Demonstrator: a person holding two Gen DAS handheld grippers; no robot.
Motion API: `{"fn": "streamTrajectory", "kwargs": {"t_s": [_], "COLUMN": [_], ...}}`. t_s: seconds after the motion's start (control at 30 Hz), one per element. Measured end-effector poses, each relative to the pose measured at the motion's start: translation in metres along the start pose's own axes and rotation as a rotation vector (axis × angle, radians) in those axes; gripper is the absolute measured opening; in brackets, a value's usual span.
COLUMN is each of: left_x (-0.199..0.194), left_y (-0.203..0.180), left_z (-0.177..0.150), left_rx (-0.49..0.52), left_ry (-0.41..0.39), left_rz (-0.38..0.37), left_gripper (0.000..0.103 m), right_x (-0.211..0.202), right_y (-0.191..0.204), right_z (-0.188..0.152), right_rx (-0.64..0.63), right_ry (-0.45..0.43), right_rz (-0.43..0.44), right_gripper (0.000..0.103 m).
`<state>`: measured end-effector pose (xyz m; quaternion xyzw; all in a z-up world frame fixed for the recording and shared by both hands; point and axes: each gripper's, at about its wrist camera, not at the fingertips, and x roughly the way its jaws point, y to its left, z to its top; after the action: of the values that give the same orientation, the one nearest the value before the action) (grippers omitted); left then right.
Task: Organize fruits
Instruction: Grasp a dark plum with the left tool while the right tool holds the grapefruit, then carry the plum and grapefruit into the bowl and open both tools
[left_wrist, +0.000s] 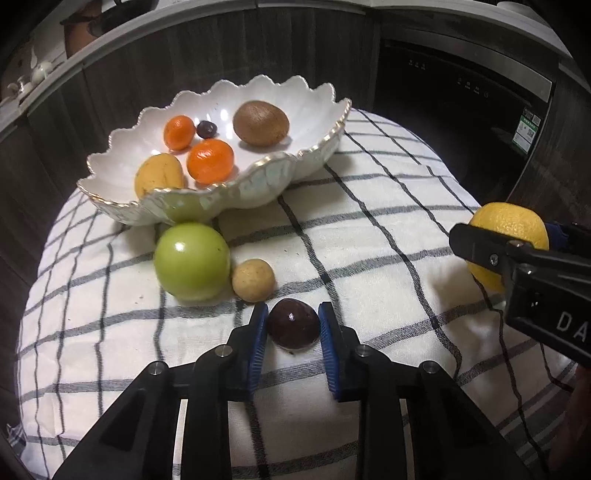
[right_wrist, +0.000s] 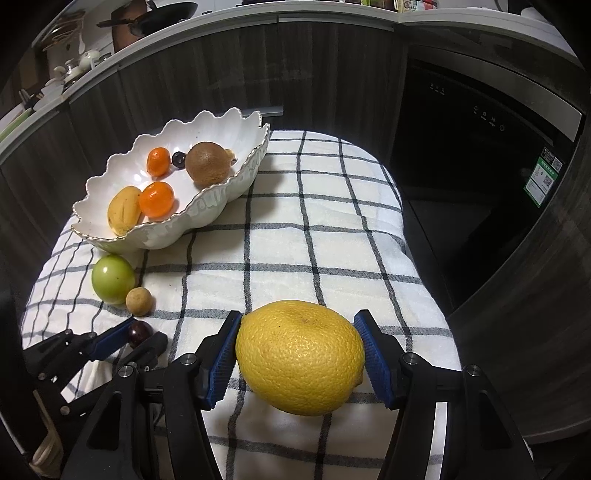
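While the right gripper (right_wrist: 300, 360) brackets the lemon (right_wrist: 300, 357), pads spread, the left gripper (left_wrist: 293, 325), also spread, straddles the dark plum (left_wrist: 293, 324), bowl (left_wrist: 236, 192) straight ahead.

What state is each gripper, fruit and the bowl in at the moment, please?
Left gripper: open, straddling the dark plum.
Right gripper: around the yellow citrus; contact unclear.
Green apple: on the cloth.
Bowl: upright, holding fruit.

Both wrist views look forward and down, close over the checked cloth (left_wrist: 369, 258), sharing the scalloped bowl (right_wrist: 207, 218) ahead, the right from further right.
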<state>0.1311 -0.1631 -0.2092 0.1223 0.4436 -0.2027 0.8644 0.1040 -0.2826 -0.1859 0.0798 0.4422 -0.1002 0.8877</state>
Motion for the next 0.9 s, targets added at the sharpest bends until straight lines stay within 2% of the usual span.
{"fn": "streamTrajectory", "kwargs": {"t_s": [0.53, 0.7, 0.9], "left_x": [-0.044, -0.052, -0.049], "left_y": [0.040, 0.059, 0.085], "left_z": [0.027, 0.041, 0.066], "left_rx": [-0.038, -0.052, -0.075], "left_ry": [-0.130, -0.172, -0.193], "left_rz": [0.065, 0.092, 0.081], "left_gripper": [0.028, 0.028, 0.028], "right_x": [-0.017, -0.021, -0.014], "right_y": [0.028, 0.049, 0.071], "right_z": [0.023, 0.041, 0.072], "right_rx": [-0.055, -0.093, -0.133], "right_ry": [-0.050, -0.087, -0.133], "right_rz": [0.040, 0.072, 0.100], "right_gripper": [0.062, 0.062, 0.062]}}
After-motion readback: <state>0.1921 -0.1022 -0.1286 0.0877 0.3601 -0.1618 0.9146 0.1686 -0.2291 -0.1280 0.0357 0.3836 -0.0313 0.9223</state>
